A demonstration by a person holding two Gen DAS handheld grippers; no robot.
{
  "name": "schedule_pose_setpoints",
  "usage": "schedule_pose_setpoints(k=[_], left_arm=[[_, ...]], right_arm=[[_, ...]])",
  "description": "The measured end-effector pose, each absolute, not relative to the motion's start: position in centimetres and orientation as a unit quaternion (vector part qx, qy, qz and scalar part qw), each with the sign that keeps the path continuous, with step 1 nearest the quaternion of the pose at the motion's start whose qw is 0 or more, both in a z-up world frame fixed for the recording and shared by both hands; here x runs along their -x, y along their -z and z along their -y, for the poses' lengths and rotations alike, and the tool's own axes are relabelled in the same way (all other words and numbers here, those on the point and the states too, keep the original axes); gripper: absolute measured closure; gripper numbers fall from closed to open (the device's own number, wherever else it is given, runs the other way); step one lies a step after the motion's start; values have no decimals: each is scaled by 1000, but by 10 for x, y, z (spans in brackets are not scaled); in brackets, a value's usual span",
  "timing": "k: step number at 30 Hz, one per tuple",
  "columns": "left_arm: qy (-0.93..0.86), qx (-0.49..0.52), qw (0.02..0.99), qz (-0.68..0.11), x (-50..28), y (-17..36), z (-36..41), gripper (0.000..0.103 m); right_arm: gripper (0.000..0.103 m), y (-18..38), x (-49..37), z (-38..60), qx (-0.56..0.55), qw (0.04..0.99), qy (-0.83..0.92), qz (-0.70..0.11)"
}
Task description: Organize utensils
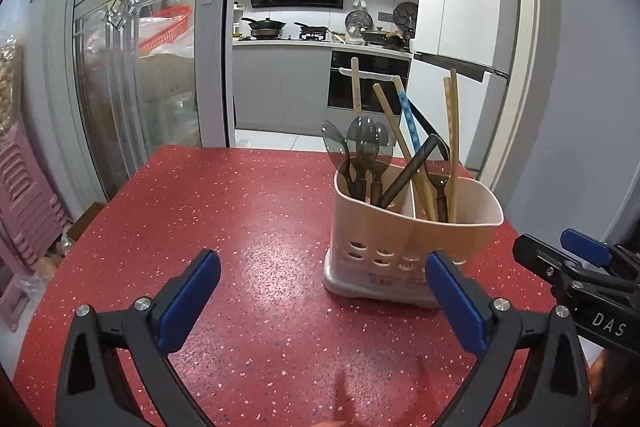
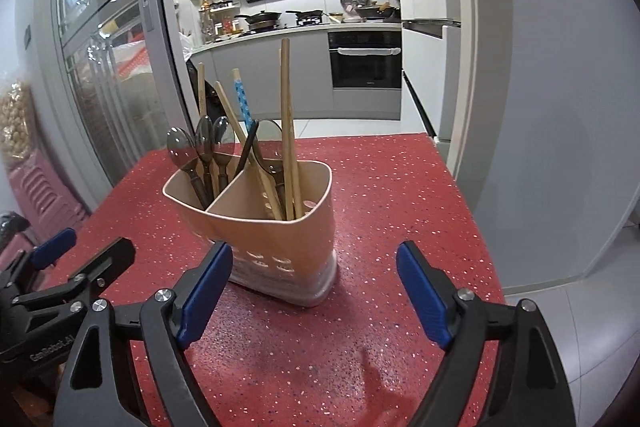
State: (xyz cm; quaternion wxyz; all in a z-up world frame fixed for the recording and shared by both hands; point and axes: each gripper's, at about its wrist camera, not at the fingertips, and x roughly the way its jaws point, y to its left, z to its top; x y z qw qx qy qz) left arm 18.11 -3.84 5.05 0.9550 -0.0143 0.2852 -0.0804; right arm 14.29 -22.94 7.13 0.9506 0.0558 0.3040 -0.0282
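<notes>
A beige two-compartment utensil holder (image 1: 408, 247) (image 2: 280, 231) stands upright on the red speckled table (image 1: 240, 227) (image 2: 400, 195). Dark translucent spoons (image 1: 362, 147) (image 2: 200, 151) fill one compartment. Wooden chopsticks (image 1: 452, 139) (image 2: 286, 123), a blue-patterned stick and dark spoons stand in the other. My left gripper (image 1: 324, 303) is open with nothing between its blue pads, just short of the holder and to its left. My right gripper (image 2: 316, 295) is open and empty too, in front of the holder's base. Each gripper shows at the edge of the other's view.
The table's far edge meets a sliding glass door (image 1: 140, 67) and an open doorway into a kitchen. Pink plastic stools (image 1: 24, 187) are stacked on the floor at the left. A grey wall (image 2: 560, 107) and floor tiles lie right of the table.
</notes>
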Motion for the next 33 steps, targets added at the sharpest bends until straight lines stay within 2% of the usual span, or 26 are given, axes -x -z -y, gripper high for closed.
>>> schedule_pose_setpoints(k=[2, 3, 6, 13, 33], left_arm=[[78, 14, 955, -287, -180, -47, 36, 0], [77, 14, 954, -288, -178, -47, 35, 0], [76, 12, 955, -287, -173, -42, 32, 0], [77, -7, 960, -269, -158, -39, 33, 0], [62, 10, 958, -281, -151, -31, 21, 0]], right_arm=[[2, -70, -139, 229, -55, 953, 36, -296], [0, -69, -136, 229, -55, 954, 38, -291], [0, -67, -125, 229, -56, 962, 49, -264], [0, -58, -116, 224, -57, 961, 43, -267], [0, -51, -108, 218, -44, 961, 36, -269]])
